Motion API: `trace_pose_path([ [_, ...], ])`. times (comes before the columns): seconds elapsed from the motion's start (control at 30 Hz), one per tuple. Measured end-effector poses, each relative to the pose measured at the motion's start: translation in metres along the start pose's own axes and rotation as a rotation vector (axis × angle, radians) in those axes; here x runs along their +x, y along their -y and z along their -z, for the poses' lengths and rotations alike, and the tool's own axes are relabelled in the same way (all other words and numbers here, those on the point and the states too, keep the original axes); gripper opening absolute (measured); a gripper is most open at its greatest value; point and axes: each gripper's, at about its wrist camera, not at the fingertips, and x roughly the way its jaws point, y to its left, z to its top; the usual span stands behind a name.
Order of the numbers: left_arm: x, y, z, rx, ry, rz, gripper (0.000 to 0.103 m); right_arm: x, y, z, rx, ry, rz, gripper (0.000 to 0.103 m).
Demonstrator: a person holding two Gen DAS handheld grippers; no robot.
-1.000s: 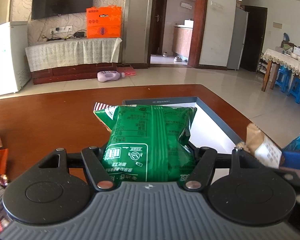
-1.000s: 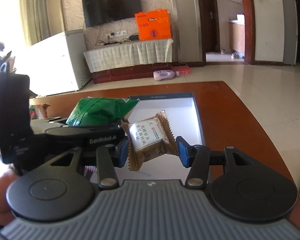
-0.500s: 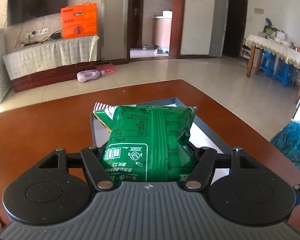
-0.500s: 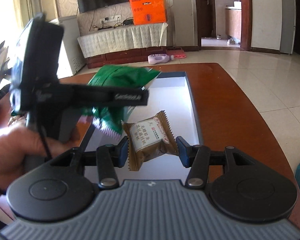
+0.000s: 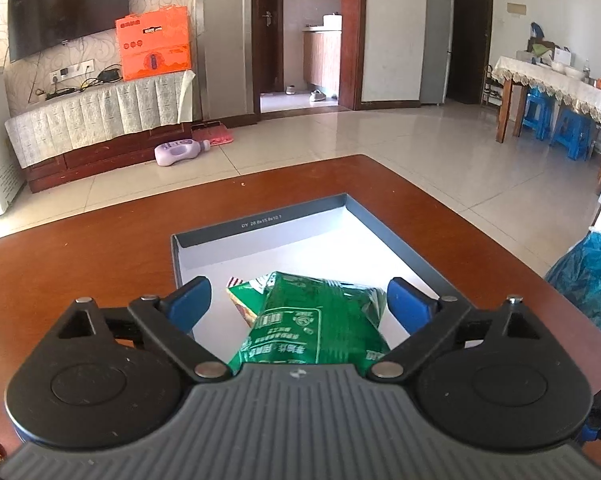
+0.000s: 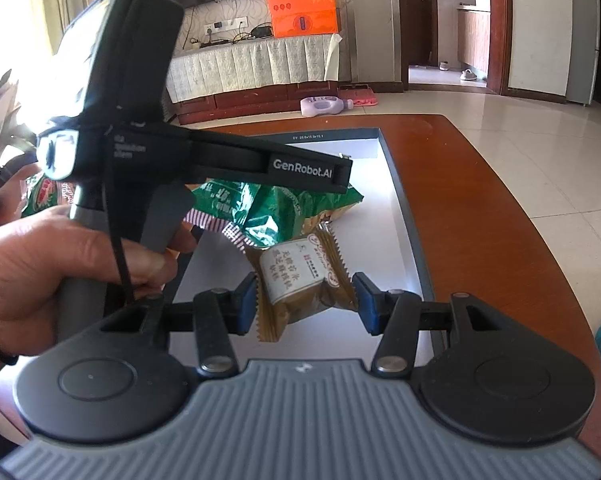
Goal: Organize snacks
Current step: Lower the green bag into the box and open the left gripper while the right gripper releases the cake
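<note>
Left wrist view: left gripper point(image 5: 298, 300) jaws have just been opening, spread clear of the green snack bag point(image 5: 316, 320) lying in the tray point(image 5: 400, 242); right gripper point(image 6: 306, 300) clamps a brown cookie packet point(image 6: 300, 280), the bag at its 11 o'clock.

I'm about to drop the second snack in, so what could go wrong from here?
The green packet lies in the box between the open left gripper, whose jaws have just been opening; pulling back could snag it. The brown snack in the right gripper hangs close to the packet and may land on it.
</note>
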Motion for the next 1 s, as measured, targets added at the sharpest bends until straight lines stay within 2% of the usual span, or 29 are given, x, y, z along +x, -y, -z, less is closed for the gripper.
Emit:
trace_pose_path([
  [0.37, -0.031, -0.019, 0.019, -0.057, 0.02, -0.004, 0.098, 0.011, 0.002, -0.003, 0.006, -0.016, 0.003, 0.053],
  [0.53, -0.056, -0.021, 0.038, -0.043, 0.053, -0.018, 0.098, 0.019, -0.003, -0.004, -0.016, -0.034, 0.048, 0.054],
  [0.7, -0.091, -0.028, 0.052, -0.054, 0.132, -0.019, 0.098, 0.024, -0.01, 0.001, -0.044, -0.078, 0.066, 0.062],
  [0.87, -0.12, -0.04, 0.07, -0.076, 0.186, -0.02, 0.098, 0.015, -0.015, 0.004, -0.072, -0.038, 0.066, 0.075],
  [1.0, -0.136, -0.051, 0.078, -0.097, 0.223, 0.009, 0.098, 0.008, -0.016, 0.008, -0.084, -0.016, 0.063, 0.075],
])
